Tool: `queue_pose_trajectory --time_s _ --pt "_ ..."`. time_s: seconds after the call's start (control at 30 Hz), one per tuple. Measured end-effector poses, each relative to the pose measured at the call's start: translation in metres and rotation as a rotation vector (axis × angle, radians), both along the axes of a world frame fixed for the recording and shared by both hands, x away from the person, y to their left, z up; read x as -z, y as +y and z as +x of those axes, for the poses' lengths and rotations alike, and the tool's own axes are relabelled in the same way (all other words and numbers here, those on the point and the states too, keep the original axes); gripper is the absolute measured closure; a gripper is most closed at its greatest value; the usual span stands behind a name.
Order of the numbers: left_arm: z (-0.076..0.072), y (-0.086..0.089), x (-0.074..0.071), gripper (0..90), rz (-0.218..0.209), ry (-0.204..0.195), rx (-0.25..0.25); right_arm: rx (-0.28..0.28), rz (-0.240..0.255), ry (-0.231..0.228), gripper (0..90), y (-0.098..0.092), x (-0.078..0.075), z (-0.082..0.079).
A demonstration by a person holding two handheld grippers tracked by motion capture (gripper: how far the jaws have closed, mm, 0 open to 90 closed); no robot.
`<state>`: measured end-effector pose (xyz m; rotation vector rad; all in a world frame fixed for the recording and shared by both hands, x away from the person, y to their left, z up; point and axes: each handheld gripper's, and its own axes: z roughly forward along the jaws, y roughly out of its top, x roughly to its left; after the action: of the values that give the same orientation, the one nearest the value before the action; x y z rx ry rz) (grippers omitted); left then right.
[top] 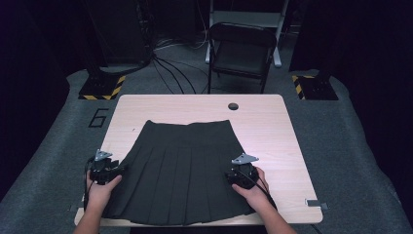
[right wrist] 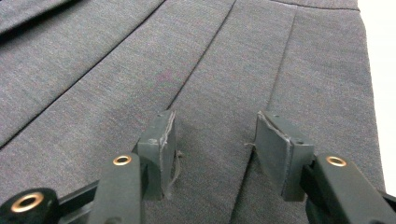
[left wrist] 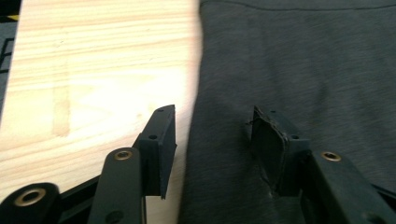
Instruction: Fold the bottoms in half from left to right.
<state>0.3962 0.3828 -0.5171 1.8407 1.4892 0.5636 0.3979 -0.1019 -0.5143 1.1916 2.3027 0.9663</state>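
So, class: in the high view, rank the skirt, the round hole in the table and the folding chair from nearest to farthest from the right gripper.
From the right gripper:
1. Skirt: directly under it, at its right edge.
2. Round hole: near the table's far edge.
3. Folding chair: on the floor beyond the table.

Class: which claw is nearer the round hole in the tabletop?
Right. The right claw sits on the skirt below the hole; the left claw is at the skirt's far-left edge.
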Motion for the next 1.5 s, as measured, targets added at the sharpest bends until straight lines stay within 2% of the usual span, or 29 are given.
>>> queue_pose_trajectory --time_s 0.07,0.13,0.2,0.37,0.4,0.47,0.57,0.7,0.8,0.83,0.9,1.0,1.2,1.27,1.3,1.37,1.5 --pt "0.0 0.001 0.002 50.9 0.004 -0.002 -0.007 -0.008 -0.006 -0.007 47.9 0.0 0.0 0.001" --pt "0.001 0.002 0.002 51.6 0.004 0.006 0.001 -0.002 0.003 0.009 47.9 0.0 0.0 -0.001" --pt "0.001 0.002 0.004 52.7 0.002 0.003 0.01 0.0 0.005 -0.004 47.9 0.0 0.001 0.0" --pt "0.001 0.001 0.006 59.1 -0.019 -0.006 0.018 -0.015 -0.005 0.0 47.7 -0.001 0.001 0.001" --pt "0.0 0.001 0.005 60.0 -0.018 0.008 0.029 -0.015 -0.005 -0.001 47.7 -0.001 0.001 0.001" --pt "-0.001 0.002 0.006 62.5 -0.024 0.001 0.039 -0.011 -0.003 0.007 47.6 0.0 0.001 0.0" --pt "0.0 0.001 0.006 67.6 -0.034 -0.005 0.04 -0.012 -0.004 0.006 47.6 -0.001 0.001 0.001" --pt "0.0 0.001 0.005 77.9 -0.064 0.021 0.05 -0.012 -0.003 0.006 47.6 -0.001 0.001 0.001" --pt "0.0 -0.002 0.004 81.3 -0.057 0.019 0.044 -0.007 -0.001 0.006 47.6 0.0 0.001 0.001" --pt "0.0 -0.002 0.003 81.9 -0.046 0.03 0.049 -0.007 -0.001 0.006 47.6 0.0 0.001 0.001" --pt "0.0 -0.005 0.001 82.6 -0.033 0.026 0.048 -0.012 -0.004 0.006 47.6 -0.001 0.001 0.001" --pt "0.0 -0.006 -0.002 83.1 -0.032 0.027 0.056 -0.008 -0.001 0.007 47.6 0.0 0.001 0.001" --pt "-0.003 -0.011 -0.013 83.3 -0.036 -0.004 0.054 -0.009 0.0 0.007 47.6 -0.001 0.001 0.001" --pt "-0.004 -0.014 -0.016 83.2 -0.02 -0.001 0.065 -0.008 -0.001 0.007 47.6 0.0 0.001 0.001" --pt "-0.004 -0.015 -0.018 83.2 -0.013 -0.013 0.064 -0.009 -0.002 0.009 47.6 -0.001 0.001 0.001" --pt "-0.004 -0.017 -0.023 83.3 -0.021 -0.01 0.082 -0.008 0.0 0.006 47.6 -0.001 0.001 0.001" --pt "-0.005 -0.022 -0.034 83.5 -0.041 -0.039 0.1 -0.009 -0.001 0.006 47.6 -0.001 0.001 0.001"
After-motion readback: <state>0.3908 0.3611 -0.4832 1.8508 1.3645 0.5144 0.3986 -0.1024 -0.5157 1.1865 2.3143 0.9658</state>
